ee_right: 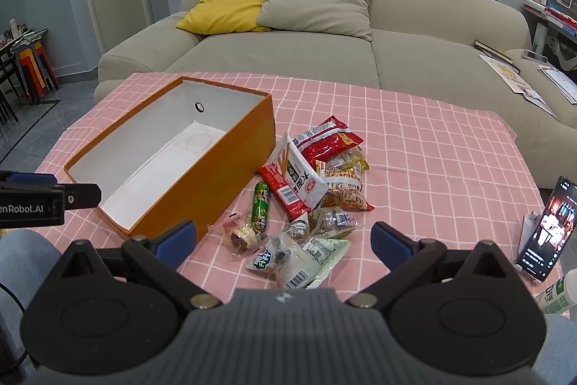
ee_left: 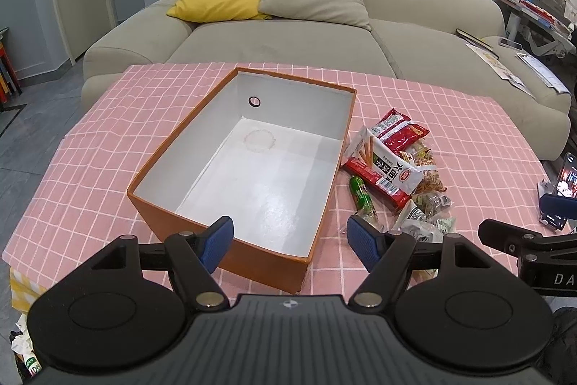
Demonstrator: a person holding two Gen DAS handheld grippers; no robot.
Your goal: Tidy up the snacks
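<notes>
Pink checked tablecloth [ee_right: 414, 147] in front of a beige sofa [ee_right: 414, 53], one orange box [ee_left: 216, 240] on it, empty, long axis running away toward the sofa. Snack pile [ee_right: 310, 190] sits just right of it, roughly ten packets, hard to count. Left gripper [ee_left: 288, 240] and right gripper [ee_right: 283, 240] both spread wide, holding nothing.

From my left claw, the near corner of the orange box [ee_left: 223, 262] slips behind my left finger pad [ee_left: 216, 246]. Right of the box, the lowest packets in the snack pile [ee_left: 425, 215] are half hidden by my right pad; their print is too small to read. The phone [ee_right: 548, 230], right of the box, shows a blurred screen I can't make out. From my right claw, the bottle [ee_right: 557, 294] beside that phone is cut by the frame edge.
</notes>
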